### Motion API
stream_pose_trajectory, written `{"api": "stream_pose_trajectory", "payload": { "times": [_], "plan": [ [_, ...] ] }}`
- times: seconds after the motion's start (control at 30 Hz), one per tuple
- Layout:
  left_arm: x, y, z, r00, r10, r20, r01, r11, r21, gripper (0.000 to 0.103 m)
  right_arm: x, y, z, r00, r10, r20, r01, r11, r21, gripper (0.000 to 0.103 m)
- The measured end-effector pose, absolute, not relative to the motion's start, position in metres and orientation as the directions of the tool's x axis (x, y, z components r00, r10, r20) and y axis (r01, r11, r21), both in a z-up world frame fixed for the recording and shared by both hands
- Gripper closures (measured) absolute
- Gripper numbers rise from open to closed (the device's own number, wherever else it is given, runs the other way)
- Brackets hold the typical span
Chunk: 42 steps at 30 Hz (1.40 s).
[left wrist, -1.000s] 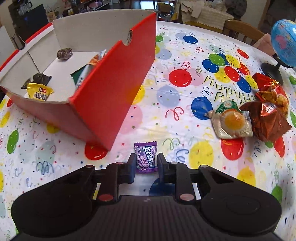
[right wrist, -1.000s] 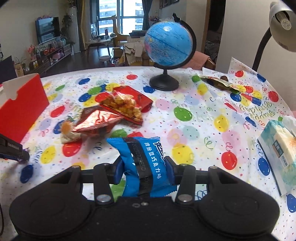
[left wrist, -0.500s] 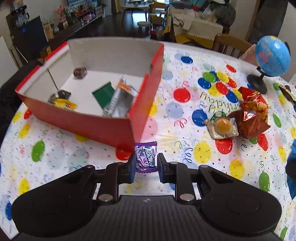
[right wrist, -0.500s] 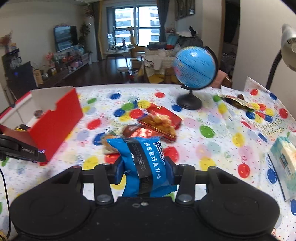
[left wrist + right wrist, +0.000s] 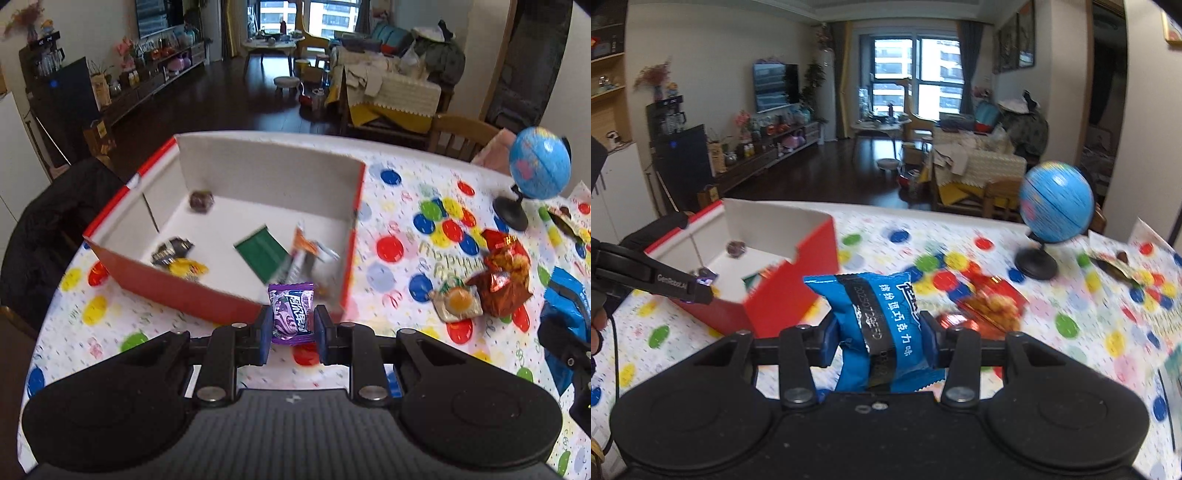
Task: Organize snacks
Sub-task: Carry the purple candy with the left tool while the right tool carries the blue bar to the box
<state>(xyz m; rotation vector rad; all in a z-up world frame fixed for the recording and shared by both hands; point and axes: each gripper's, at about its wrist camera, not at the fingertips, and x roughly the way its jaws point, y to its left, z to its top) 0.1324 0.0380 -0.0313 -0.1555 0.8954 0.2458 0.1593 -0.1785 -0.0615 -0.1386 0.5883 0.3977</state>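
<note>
A small purple candy (image 5: 291, 312) is pinched between the pads of my left gripper (image 5: 291, 328), which hangs above the near wall of the red cardboard box (image 5: 207, 295). The box (image 5: 783, 295) holds several snacks on its white floor: a dark round sweet (image 5: 201, 201), a green packet (image 5: 264, 251), a yellow packet (image 5: 188, 267). My right gripper (image 5: 879, 338) is shut on a blue snack bag (image 5: 882, 325) and hovers over the table to the right of the box. That blue bag (image 5: 563, 302) shows at the right edge of the left wrist view.
On the balloon-print tablecloth (image 5: 399, 236) lie a fried-egg candy pack (image 5: 458, 301), a brown-red foil bag (image 5: 498, 291) and a red snack bag (image 5: 506, 247). A blue globe (image 5: 537, 170) stands at the far right. A wooden chair (image 5: 461, 136) is behind the table.
Both grippers have risen with their snacks and moved toward the red box. The box interior now shows from above in the left wrist view; the box has come into the right wrist view.
</note>
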Motion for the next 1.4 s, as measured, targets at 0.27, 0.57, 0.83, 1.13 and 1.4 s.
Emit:
{"api": "stream_pose_trajectory", "payload": {
  "times": [0.27,0.57,0.83,1.13,1.4],
  "plan": [
    [0.138,0.084,-0.013,0.636,0.152,-0.757,-0.266,0.964,-0.030,0.080,0.170,-0.116,-0.046,0.750,0.370,-0.548,-0.461,0.887,-0.032,0.061],
    [0.150,0.137,-0.011,0.646,0.166,-0.745,-0.242,0.970,0.007,0.080,0.185,-0.051,-0.044,0.731,0.388,-0.561,-0.491,0.870,-0.037,0.061],
    [0.176,0.182,-0.026,0.616,0.169,-0.770,-0.218,0.975,0.040,0.080,0.205,0.001,-0.057,0.719,0.367,-0.590,-0.494,0.867,-0.061,0.061],
    [0.217,0.208,-0.054,0.584,0.123,-0.802,-0.117,0.991,0.066,0.080,0.238,0.035,-0.091,0.681,0.318,-0.659,-0.456,0.889,-0.043,0.061],
    [0.242,0.209,-0.086,0.532,0.088,-0.842,-0.036,0.996,0.082,0.080,0.253,0.055,-0.119,0.645,0.278,-0.712,-0.440,0.897,-0.048,0.061]
  ]
}}
